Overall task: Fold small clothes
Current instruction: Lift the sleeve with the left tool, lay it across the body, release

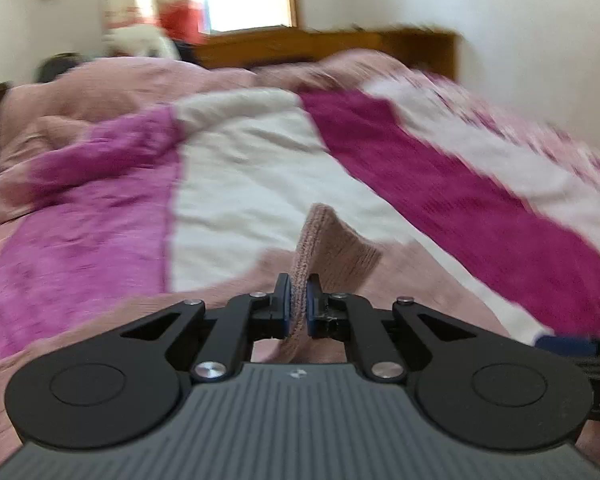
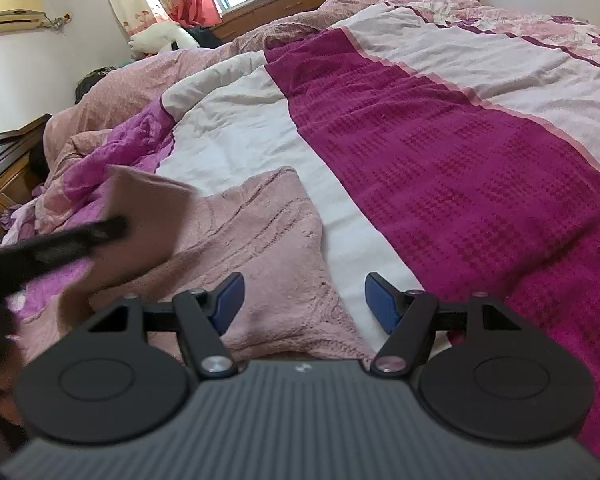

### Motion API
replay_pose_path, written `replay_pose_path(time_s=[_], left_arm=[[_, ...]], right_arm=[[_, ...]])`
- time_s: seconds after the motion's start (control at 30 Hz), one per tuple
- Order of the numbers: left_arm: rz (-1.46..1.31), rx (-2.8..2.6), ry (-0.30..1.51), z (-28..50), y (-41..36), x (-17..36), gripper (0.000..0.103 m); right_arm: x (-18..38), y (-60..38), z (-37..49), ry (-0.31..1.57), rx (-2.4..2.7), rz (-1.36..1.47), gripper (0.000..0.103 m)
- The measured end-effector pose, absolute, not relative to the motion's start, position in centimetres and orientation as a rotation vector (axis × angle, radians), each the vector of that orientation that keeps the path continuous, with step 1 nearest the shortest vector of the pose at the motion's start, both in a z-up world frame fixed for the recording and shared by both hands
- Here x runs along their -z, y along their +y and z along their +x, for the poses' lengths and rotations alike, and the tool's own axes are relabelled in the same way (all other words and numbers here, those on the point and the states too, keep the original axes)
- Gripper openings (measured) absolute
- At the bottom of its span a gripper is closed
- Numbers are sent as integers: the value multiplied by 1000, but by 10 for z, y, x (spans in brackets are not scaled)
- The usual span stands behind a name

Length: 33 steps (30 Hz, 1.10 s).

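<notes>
Currently left gripper [image 1: 297,304] pinches the pink knit garment [image 2: 260,248] edge, lifted to fold it over; right gripper [image 2: 304,304] fingers spread, hovering above it on the bed [image 2: 460,168] near edge.

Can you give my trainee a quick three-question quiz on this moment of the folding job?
1. True or false: the left hand-held gripper is shut on a fold of the pink knit garment.
2. Multiple choice: the right hand-held gripper is (A) shut on the garment, (B) open above the garment's edge, (C) out of view.
3. Fill the blank: the garment lies on the bed cover's ____ stripe, beside the magenta one.

Key: 1 true; 2 B; 3 white.
</notes>
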<state>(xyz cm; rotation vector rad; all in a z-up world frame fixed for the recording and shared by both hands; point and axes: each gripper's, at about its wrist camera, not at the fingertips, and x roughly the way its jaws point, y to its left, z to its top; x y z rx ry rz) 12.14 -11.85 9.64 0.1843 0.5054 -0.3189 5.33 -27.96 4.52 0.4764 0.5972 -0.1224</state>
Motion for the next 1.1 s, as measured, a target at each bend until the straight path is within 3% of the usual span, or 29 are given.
replay_pose_path(time_s=[0.27,0.67,0.73,0.8,0.9,1.1], left_arm=[[36,52,464,95,-30,-120,8],[-42,-134,670,56,60,-55,9],[-63,-139,701,49,72,-46,16],[-88,-149,718,42,82,-41,31],[-107,-172,714,30,94,-39,45],[-132,-153,719,14,103,-44,46]], right_arm=[[-45,-264,53,605,103,433,70],[-40,-256,54,635,117,376,71],[-40,-256,54,637,118,369,71],[-40,-255,54,637,119,362,71],[-40,-253,54,640,122,351,71],[-42,-249,54,641,128,338,71]])
